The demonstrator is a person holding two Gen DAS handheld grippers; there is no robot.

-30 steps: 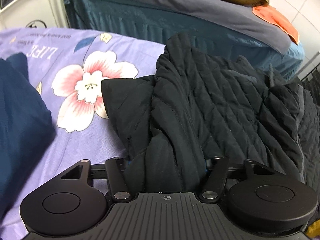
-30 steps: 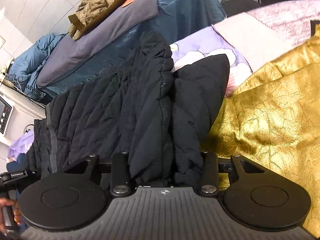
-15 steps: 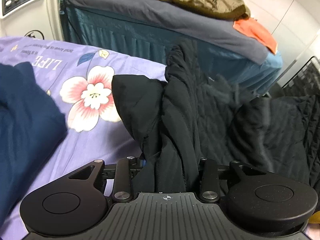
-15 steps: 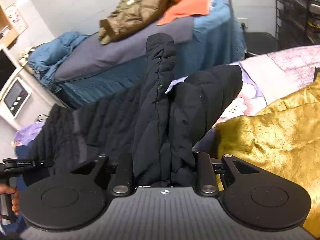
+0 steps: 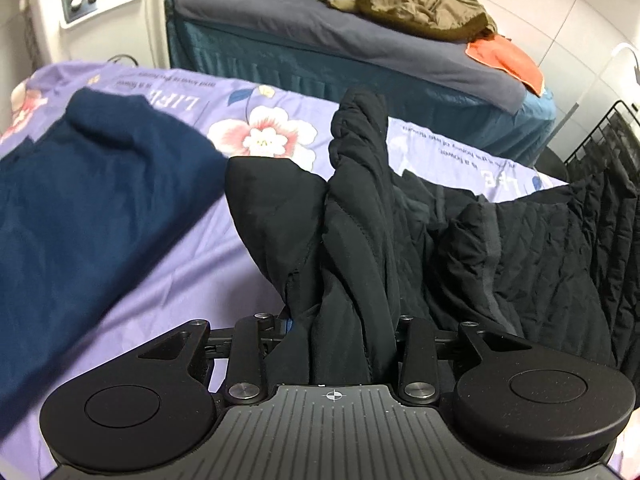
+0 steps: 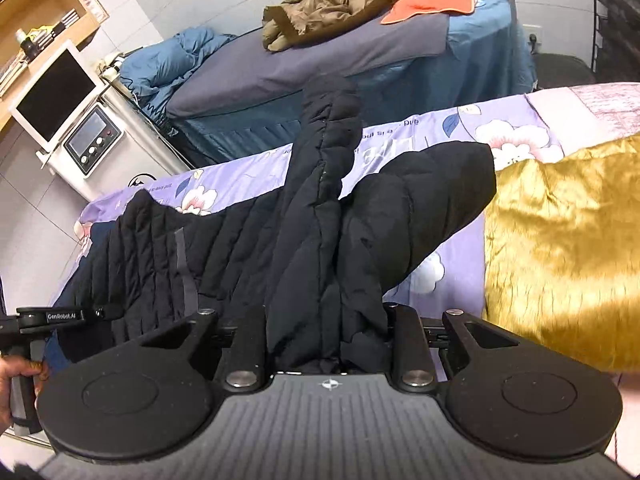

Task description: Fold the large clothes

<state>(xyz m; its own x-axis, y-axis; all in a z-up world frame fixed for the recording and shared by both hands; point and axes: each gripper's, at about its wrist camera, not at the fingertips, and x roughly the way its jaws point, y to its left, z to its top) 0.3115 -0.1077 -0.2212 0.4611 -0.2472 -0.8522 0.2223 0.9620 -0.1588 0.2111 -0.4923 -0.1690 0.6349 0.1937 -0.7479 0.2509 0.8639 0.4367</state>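
A black quilted jacket [image 5: 520, 240] hangs between my two grippers above a purple flowered bed sheet [image 5: 168, 280]. My left gripper [image 5: 332, 344] is shut on a bunched edge of the jacket, which stands up between its jaws. My right gripper [image 6: 328, 340] is shut on another bunched edge of the same jacket [image 6: 320, 220]. The fingertips of both are hidden by the cloth. The left gripper's handle [image 6: 48, 316] shows at the left edge of the right wrist view, with the jacket stretched toward it.
A dark blue garment [image 5: 80, 208] lies on the sheet at left. A gold cloth [image 6: 560, 248] lies at right. A second bed [image 5: 360, 56] behind holds an olive jacket [image 5: 408, 0] and an orange cloth [image 5: 508, 60]. A white machine [image 6: 88, 136] stands at left.
Both grippers have lifted and drawn back, still holding the jacket. It has risen off the sheet and spread between them, baring more purple sheet behind it.
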